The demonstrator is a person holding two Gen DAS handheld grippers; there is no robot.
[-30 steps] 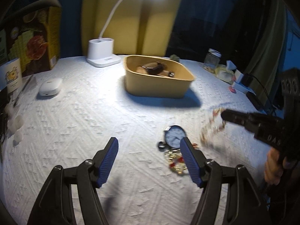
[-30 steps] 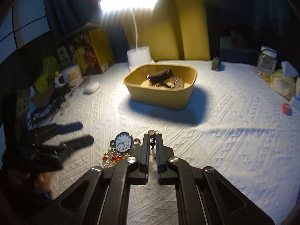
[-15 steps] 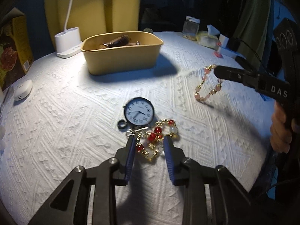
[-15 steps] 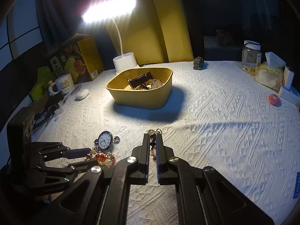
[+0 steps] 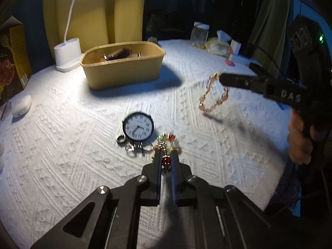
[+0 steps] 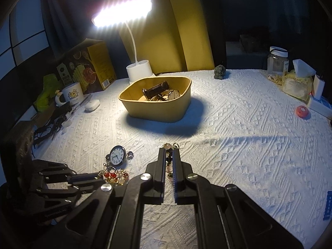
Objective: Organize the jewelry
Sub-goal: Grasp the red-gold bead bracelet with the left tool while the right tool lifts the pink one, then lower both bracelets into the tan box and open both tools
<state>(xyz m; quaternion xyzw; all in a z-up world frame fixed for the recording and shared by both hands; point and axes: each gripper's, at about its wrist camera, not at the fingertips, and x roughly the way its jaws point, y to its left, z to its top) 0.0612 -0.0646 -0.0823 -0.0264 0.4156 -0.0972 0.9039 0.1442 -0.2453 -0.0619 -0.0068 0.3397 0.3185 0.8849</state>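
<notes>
My left gripper [image 5: 165, 155] is shut on a red and gold bead bracelet [image 5: 167, 142] lying on the white cloth; it also shows in the right wrist view [image 6: 114, 175]. A round pocket watch [image 5: 137, 126] with a key ring lies just beyond it. My right gripper [image 6: 168, 152] is shut on a pink and gold bead bracelet [image 5: 213, 95], which hangs above the cloth in the left wrist view. A tan bin [image 5: 122, 64] holding watches and a dark roll [image 6: 155, 89] stands at the back.
A white desk lamp base [image 5: 67, 54] stands behind the bin. A yellow box [image 6: 93, 66], mug [image 6: 72, 93] and white case [image 5: 20, 105] are at the left. A jar [image 6: 277, 62], tissue pack [image 6: 298, 81], small figurine [image 6: 220, 72] and red ball [image 6: 302, 111] are at the right.
My left gripper has closed from wide open onto the red and gold bracelet. My right gripper has lifted the pink bracelet higher off the cloth.
</notes>
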